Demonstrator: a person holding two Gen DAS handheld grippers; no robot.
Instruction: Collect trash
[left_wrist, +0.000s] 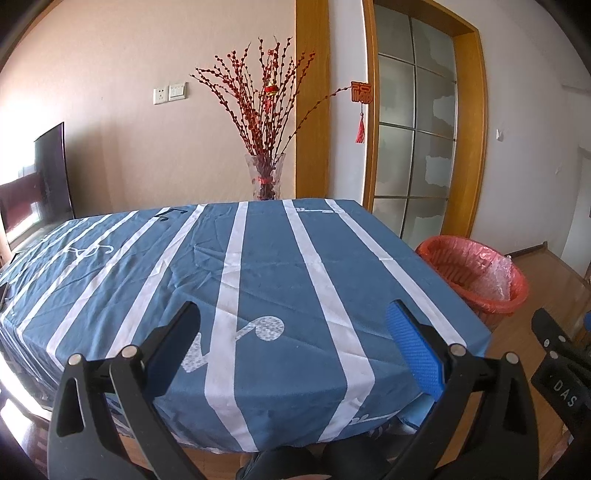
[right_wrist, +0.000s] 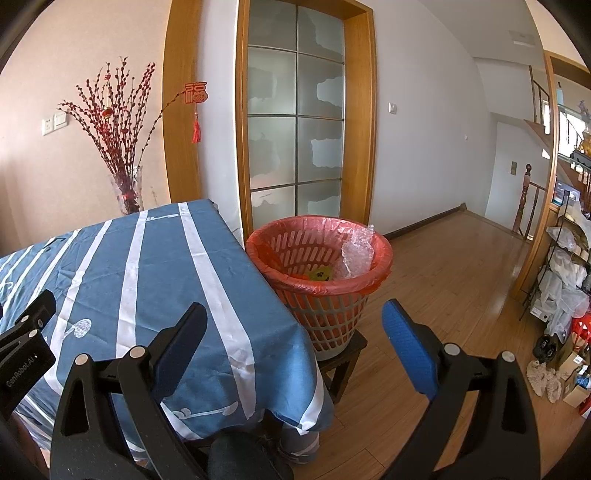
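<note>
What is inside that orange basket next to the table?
The orange basket, lined with a red bag, holds crumpled clear bubble wrap and a yellow scrap. Anything beneath them is hidden.

A table covered with a blue cloth with white stripes (left_wrist: 258, 280) fills the left and near part of the scene; the cloth is a little wrinkled. To the right is a brown wooden plank floor (right_wrist: 443, 280). On it, just beside the table, stands a small dark wooden stool (right_wrist: 345, 360), probably square.
</note>
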